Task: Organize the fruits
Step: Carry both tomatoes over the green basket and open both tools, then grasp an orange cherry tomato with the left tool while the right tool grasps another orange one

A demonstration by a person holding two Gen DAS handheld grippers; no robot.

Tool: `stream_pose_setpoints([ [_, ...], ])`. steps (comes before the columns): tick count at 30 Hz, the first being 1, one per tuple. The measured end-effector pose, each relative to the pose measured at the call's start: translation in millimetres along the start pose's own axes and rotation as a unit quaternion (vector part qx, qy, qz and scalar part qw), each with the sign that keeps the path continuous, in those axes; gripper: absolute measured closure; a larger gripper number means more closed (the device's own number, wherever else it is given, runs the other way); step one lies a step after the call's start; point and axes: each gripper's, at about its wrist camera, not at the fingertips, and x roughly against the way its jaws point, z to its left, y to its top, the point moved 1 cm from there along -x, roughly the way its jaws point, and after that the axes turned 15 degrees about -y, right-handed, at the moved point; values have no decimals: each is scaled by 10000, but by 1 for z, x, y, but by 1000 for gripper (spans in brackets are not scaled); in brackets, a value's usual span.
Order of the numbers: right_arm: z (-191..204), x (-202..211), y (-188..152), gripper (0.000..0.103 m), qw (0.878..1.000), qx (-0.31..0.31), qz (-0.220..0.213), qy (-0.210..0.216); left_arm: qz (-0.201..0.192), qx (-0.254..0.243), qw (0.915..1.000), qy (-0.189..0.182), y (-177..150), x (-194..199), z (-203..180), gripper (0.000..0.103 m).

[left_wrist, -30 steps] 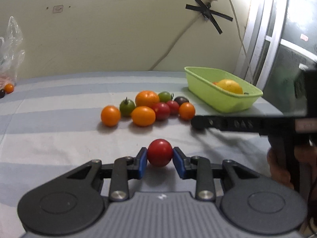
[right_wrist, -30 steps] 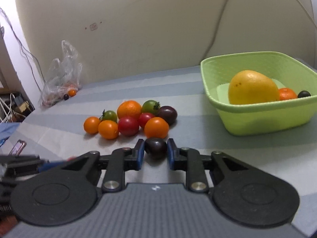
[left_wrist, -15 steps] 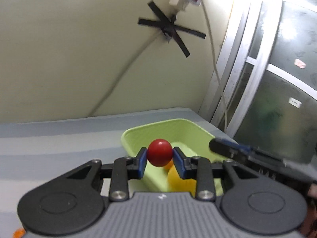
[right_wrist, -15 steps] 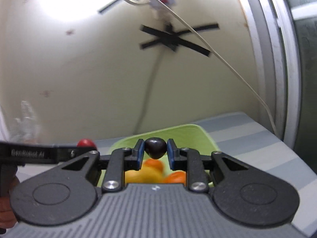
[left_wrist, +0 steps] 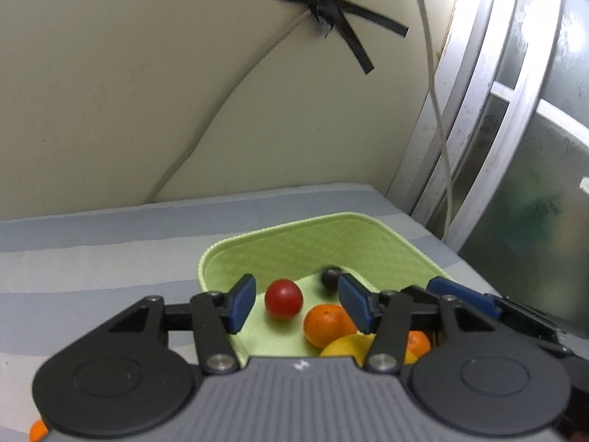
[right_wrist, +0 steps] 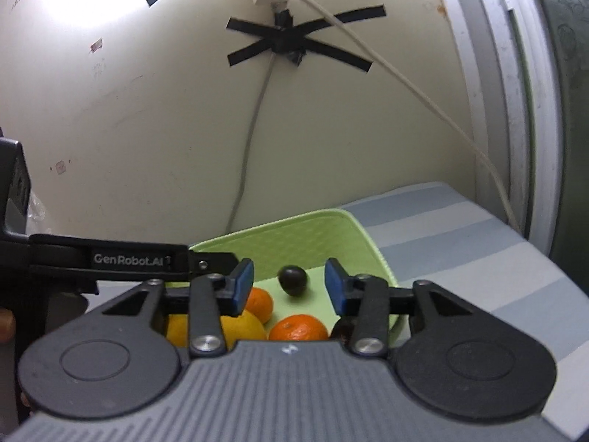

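Note:
Both grippers hang over the green basket (left_wrist: 294, 246). My left gripper (left_wrist: 298, 304) is open; the red tomato (left_wrist: 284, 299) lies free in the basket between its blue pads. My right gripper (right_wrist: 289, 286) is open; the dark tomato (right_wrist: 292, 280) lies in the basket (right_wrist: 294, 235) between its pads. It also shows in the left wrist view (left_wrist: 330, 277). Oranges (left_wrist: 327, 325) (right_wrist: 298, 328) and a yellow fruit (right_wrist: 239, 326) lie in the basket near the gripper bodies. The right gripper's fingers (left_wrist: 464, 294) show in the left wrist view, and the left gripper's arm (right_wrist: 110, 258) in the right wrist view.
The basket sits on a blue-grey striped cloth (left_wrist: 92, 258) near the wall. A taped cable (left_wrist: 331, 11) runs down the wall. A window frame (left_wrist: 478, 129) stands at the right. One orange fruit (left_wrist: 36, 431) peeks out at the lower left.
Both grippers carried their tomatoes from the cloth to above the basket, then opened. The red and the dark tomato now lie in the basket.

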Motion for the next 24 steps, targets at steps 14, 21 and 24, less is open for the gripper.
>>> stream_pose_setpoints([
  [14, -1, 41, -3, 58, 9957, -153, -905, 149, -966, 540, 9813, 1578, -90, 211, 61, 52],
  [21, 54, 78, -28, 58, 9915, 220, -433, 1209, -650, 879, 9741, 1978, -150, 239, 89, 52],
  [24, 94, 80, -54, 58, 9853, 526, 290, 1597, -595, 788, 9774, 1868, -152, 230, 93, 52],
])
